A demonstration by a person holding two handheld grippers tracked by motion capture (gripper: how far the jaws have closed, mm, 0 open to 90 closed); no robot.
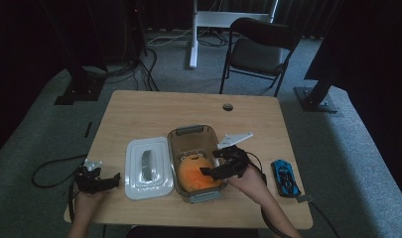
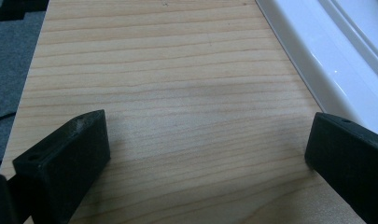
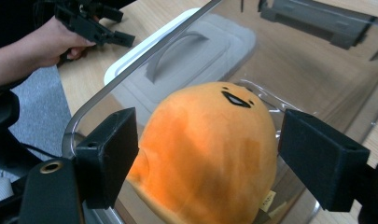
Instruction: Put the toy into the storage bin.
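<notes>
Right gripper (image 1: 212, 162) hangs over the box (image 1: 177, 144), jaws spread wide, pads off the plush (image 1: 194, 173). No earlier frame to compare. In the right gripper view the plush (image 3: 210, 149) sits between and just below the two jaws, a gap showing on each side, tighter at the left jaw than at the right one. The plush lies in the near end of the box; the far end past the jaws is bare floor, so there is room ahead. The clear box wall (image 3: 130, 70) curves close around the left jaw, little slack that way. A latch shows at the far rim.

Lid (image 1: 147, 167) lies flat on the table (image 1: 154, 109), just left of the box, edges nearly touching, handle up. Toy car (image 1: 285, 177) sits to the right of the right hand (image 1: 248, 184), near the table's right edge, apart from the box.

Left gripper (image 1: 101, 181) rests low near the table's front left corner, jaws apart, nothing between them. In the left gripper view bare wood (image 2: 177, 93) runs ahead of the jaws; the lid rim (image 2: 317, 60) runs along just beyond the right jaw, and the table edge with grey carpet lies past the left jaw. Open wood ahead, tight at both sides.

Back half of the table is free; a chair (image 1: 258, 49) stands beyond it.
</notes>
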